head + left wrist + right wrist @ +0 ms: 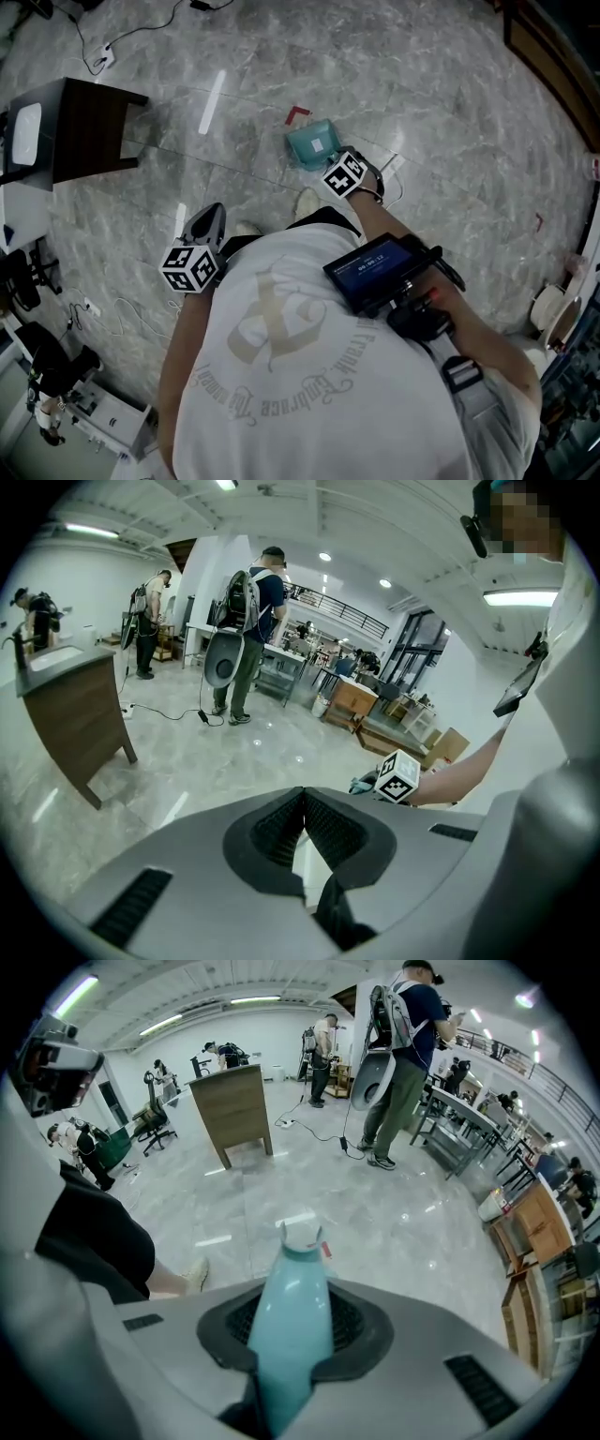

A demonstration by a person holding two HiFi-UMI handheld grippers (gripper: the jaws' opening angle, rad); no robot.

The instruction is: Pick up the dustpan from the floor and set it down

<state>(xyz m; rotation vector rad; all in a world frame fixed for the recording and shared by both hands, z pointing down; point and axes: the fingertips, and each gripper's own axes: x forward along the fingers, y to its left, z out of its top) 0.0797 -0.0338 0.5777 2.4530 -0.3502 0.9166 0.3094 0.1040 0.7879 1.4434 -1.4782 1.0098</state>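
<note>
The right gripper (pixel 291 1330) pinches the dustpan (pixel 311 143) by its handle, low at the floor (pixel 441 141) beside a red tape mark (touching or not, unclear). This fits either lifting or lowering, so the grip must stay firm. The left gripper's (pixel 302 832) fingers are pressed together, empty.

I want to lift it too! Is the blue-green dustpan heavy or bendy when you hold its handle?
Probably light: the dustpan looks like thin plastic. Likely stiff: its handle runs straight out of the right tool without sagging. Maybe slippery, since the handle looks smooth and shiny.
</note>
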